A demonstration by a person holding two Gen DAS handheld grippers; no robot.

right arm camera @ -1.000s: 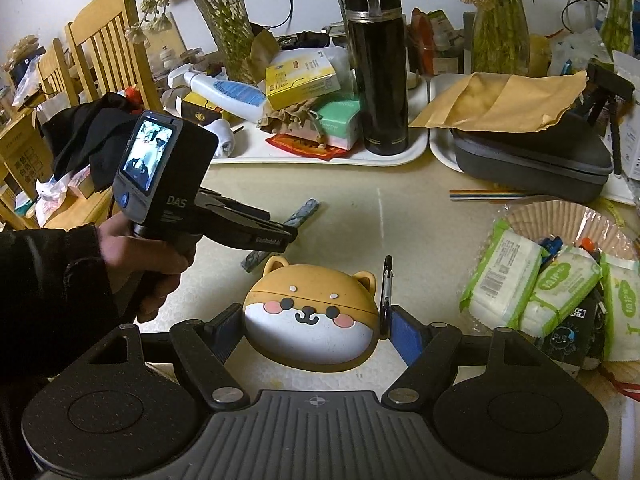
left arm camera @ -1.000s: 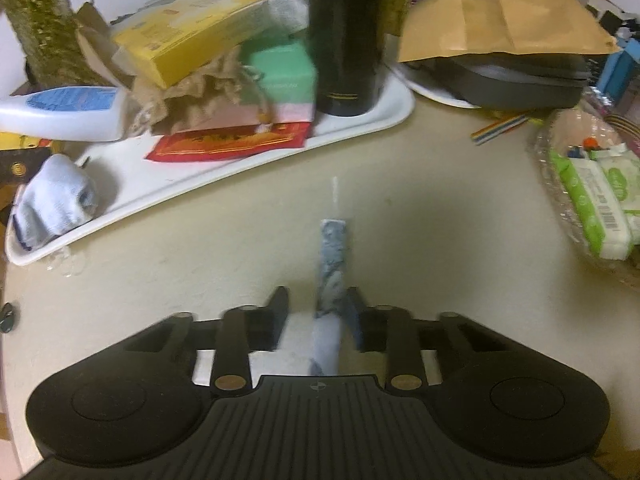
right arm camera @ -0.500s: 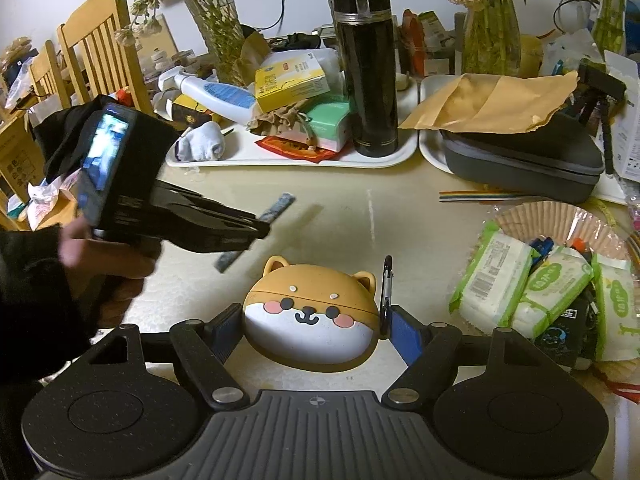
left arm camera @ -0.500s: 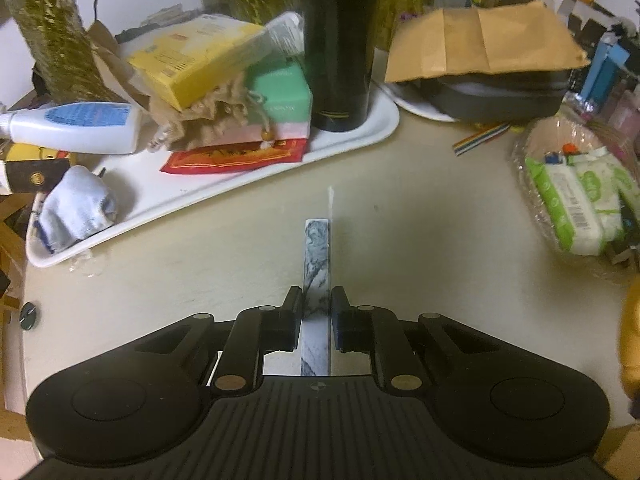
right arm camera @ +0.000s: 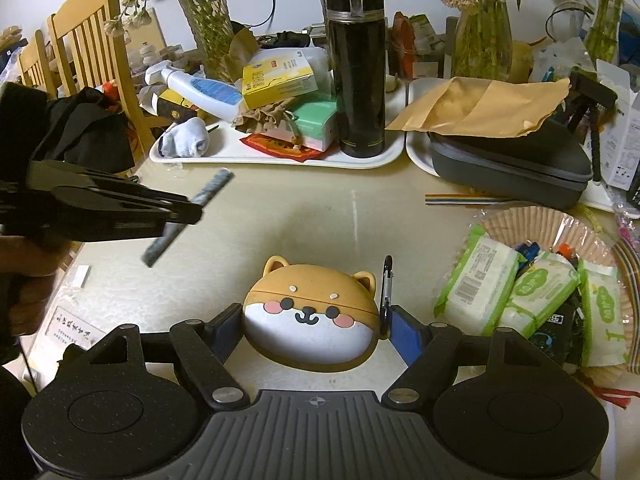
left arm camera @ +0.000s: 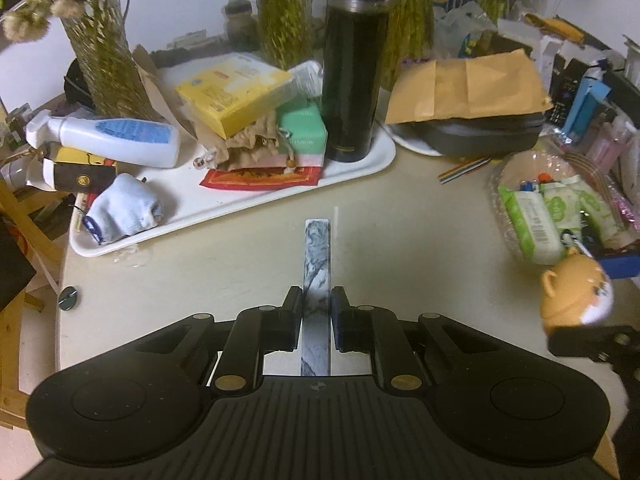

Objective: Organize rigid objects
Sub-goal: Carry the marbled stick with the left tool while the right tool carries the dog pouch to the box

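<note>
My left gripper (left arm camera: pixel 316 300) is shut on a slim grey marbled bar (left arm camera: pixel 318 248), which sticks out forward between the pads and hangs above the beige table. In the right wrist view the same left gripper (right arm camera: pixel 184 212) holds the bar (right arm camera: pixel 212 188) tilted in the air at the left, with a hand behind it. My right gripper (right arm camera: pixel 315 322) grips a dog-faced orange and white case (right arm camera: pixel 308 304) by its two sides, a carabiner at its right. In the left wrist view that case (left arm camera: pixel 576 296) shows at the far right edge.
A white tray (left arm camera: pixel 240 204) at the back holds a black flask (left arm camera: pixel 354 68), a yellow box (left arm camera: pixel 232 88), a lotion bottle (left arm camera: pixel 108 140) and a sock (left arm camera: pixel 124 208). A dark zip case (right arm camera: pixel 508 164) under a brown envelope lies back right. Wipe packs (right arm camera: pixel 480 284) fill a basket. A wooden chair (right arm camera: pixel 88 40) stands left.
The left gripper has closed fully on the marbled bar and lifted it off the table, drawing back to the left. The right gripper and the dog case have stayed put.
</note>
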